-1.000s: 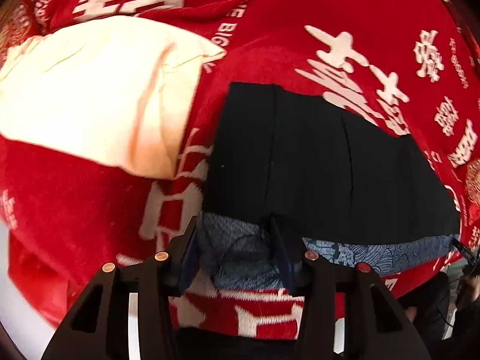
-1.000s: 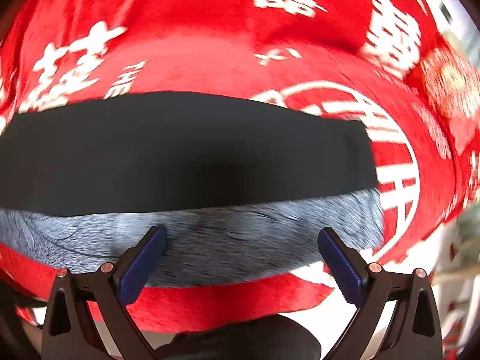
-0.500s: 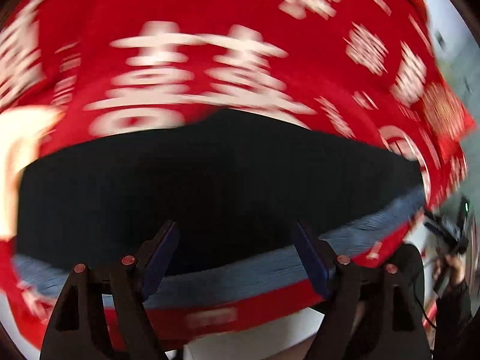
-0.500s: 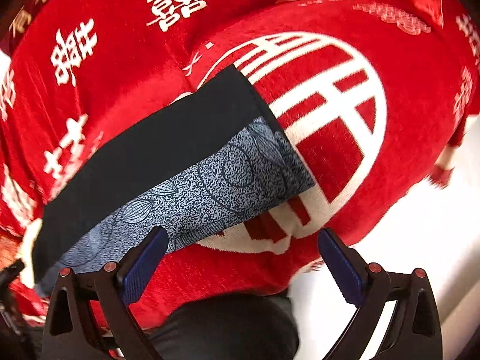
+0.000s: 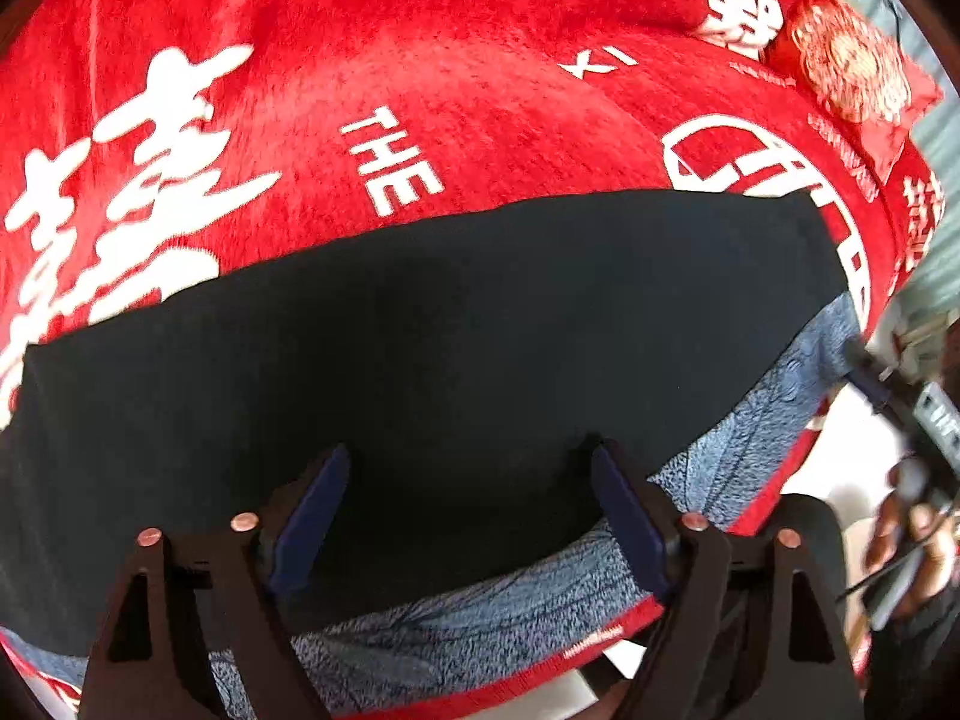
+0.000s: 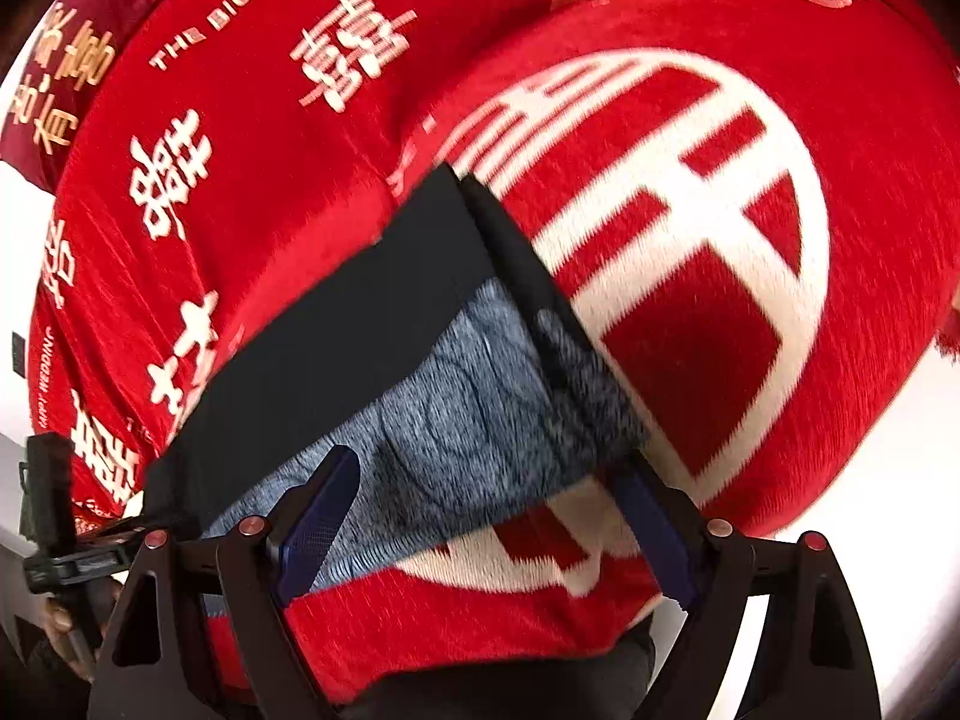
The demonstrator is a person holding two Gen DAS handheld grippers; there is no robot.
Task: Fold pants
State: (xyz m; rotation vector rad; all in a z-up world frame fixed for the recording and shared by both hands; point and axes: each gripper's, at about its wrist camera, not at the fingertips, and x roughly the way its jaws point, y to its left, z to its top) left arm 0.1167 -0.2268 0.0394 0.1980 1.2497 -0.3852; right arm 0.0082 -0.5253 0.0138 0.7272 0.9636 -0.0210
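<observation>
The pants (image 5: 456, 336) lie flat on a red blanket (image 5: 420, 90), folded lengthwise: a black panel on top with a blue-grey patterned strip (image 5: 456, 624) along the near edge. My left gripper (image 5: 468, 510) is open and empty, just above the middle of the pants' near edge. In the right wrist view the pants' end (image 6: 456, 396) shows black and blue-grey layers. My right gripper (image 6: 486, 528) is open and empty, over the near corner of that end.
The red blanket (image 6: 690, 300) with white characters covers the bed. A red cushion (image 5: 852, 60) lies at the far right corner. The bed's near edge and pale floor (image 6: 888, 540) are close below. The other hand-held gripper (image 5: 912, 420) shows at the right.
My left gripper let go of the patterned edge, opened, and swung right along the pants. My right gripper swung toward the pants' right end and came closer to it.
</observation>
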